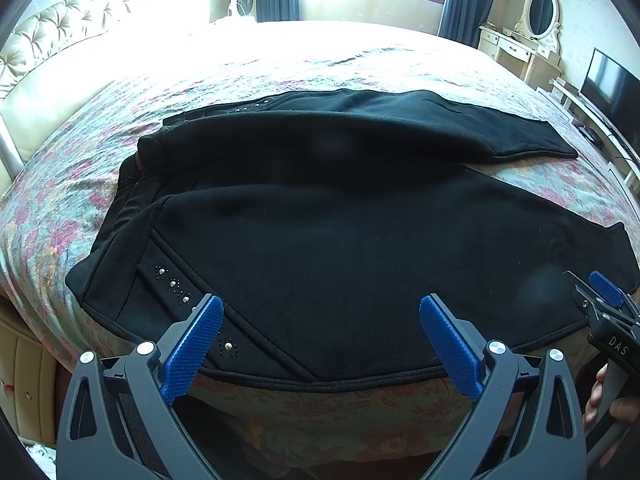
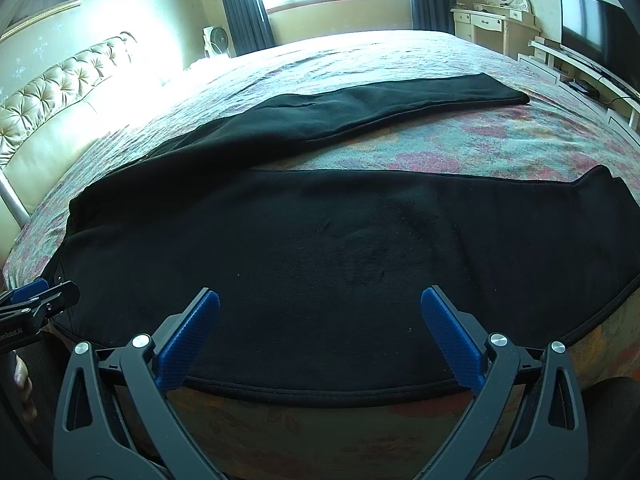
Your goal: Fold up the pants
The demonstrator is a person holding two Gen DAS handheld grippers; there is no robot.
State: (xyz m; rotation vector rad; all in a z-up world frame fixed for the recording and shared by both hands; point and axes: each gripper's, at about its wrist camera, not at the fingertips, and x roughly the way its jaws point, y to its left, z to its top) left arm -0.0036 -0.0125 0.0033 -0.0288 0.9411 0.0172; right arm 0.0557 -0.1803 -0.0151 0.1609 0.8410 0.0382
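Left wrist view: both claws wide open over the near leg, nothing held yet.

Your left claw (image 1: 320, 340) hovers above the black pants (image 1: 340, 232) near the studded hip, your right claw (image 2: 320, 336) above the same leg further along; the pants lie spread on the bed (image 1: 420, 64), legs splayed apart. Bite too shallow at the near hem and you may lift one layer only, or snag the floral bedspread (image 2: 440, 148) beneath. Uneven lifts would likely skew the fold.
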